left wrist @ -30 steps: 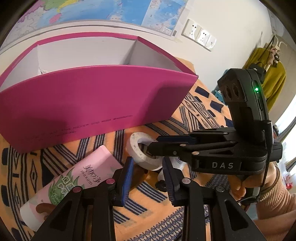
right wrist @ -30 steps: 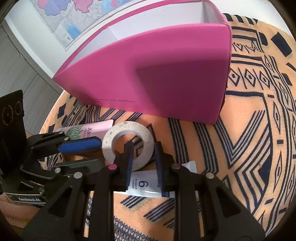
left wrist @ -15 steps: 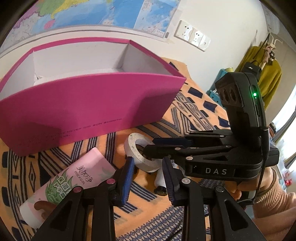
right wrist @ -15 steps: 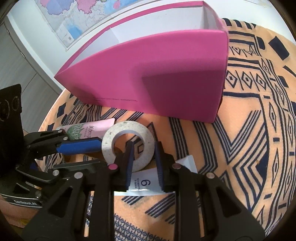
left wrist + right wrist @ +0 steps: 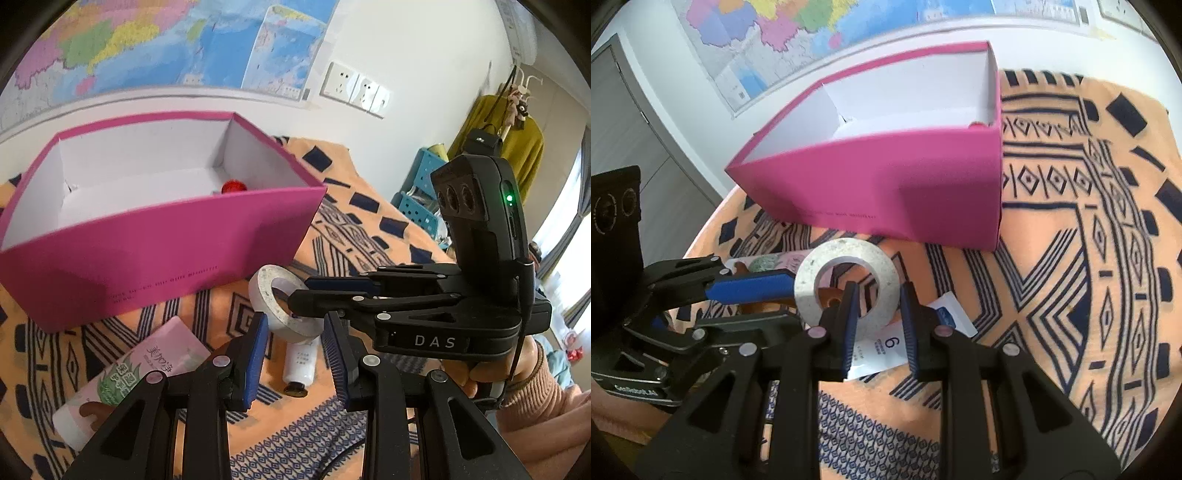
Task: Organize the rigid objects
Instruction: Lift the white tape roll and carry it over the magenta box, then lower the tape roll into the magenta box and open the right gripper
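My right gripper (image 5: 877, 317) is shut on the rim of a white tape roll (image 5: 846, 280) and holds it above the patterned cloth; the roll also shows in the left wrist view (image 5: 280, 306), pinched by the right gripper (image 5: 299, 295). My left gripper (image 5: 295, 343) is open and empty, just below the roll; it shows at the left of the right wrist view (image 5: 753, 299). The open pink box (image 5: 147, 240) stands beyond the roll, also in the right wrist view (image 5: 886, 184). A red object (image 5: 233, 185) lies inside it.
A pink hand cream tube (image 5: 129, 376) and a small white tube (image 5: 301, 362) lie on the orange patterned cloth (image 5: 1071, 295). A white packet marked 6 (image 5: 894, 347) lies under the right gripper. A wall with a map stands behind the box.
The right gripper has lifted the tape roll higher off the cloth. Both views now look down more, showing the inside of the box.
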### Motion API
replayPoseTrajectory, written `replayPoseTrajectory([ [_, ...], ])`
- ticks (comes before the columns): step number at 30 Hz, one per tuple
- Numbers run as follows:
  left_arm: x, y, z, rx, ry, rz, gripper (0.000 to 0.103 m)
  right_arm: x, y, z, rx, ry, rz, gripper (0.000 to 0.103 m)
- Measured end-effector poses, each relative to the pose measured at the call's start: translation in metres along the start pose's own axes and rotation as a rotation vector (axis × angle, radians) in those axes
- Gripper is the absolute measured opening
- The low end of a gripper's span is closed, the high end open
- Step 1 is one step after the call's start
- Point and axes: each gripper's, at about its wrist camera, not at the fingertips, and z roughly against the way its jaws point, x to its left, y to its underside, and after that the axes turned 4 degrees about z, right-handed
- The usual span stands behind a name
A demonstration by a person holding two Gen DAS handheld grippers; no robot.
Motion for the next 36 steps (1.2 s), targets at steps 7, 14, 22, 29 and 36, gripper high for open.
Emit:
replayPoseTrajectory([
  [7, -0.010, -0.008, 0.016, -0.046, -0.002, -0.029, 0.031, 0.009, -0.009, 0.021, -0.051, 0.024, 0.043, 0.026],
  [14, -0.016, -0.020, 0.023, -0.087, -0.012, -0.052, 0.031, 0.020, -0.023, 0.036, -0.104, 0.051, 0.093, 0.026],
  [22, -0.015, -0.041, 0.023, -0.114, -0.028, -0.069, 0.031, 0.022, -0.050, 0.047, -0.156, 0.083, 0.136, 0.026],
  [29, -0.011, -0.061, 0.017, -0.128, -0.045, -0.067, 0.031, 0.019, -0.072, 0.049, -0.188, 0.109, 0.156, 0.026],
  [36, -0.005, -0.076, 0.008, -0.125, -0.074, -0.067, 0.031, 0.009, -0.088, 0.044, -0.194, 0.098, 0.136, 0.026],
])
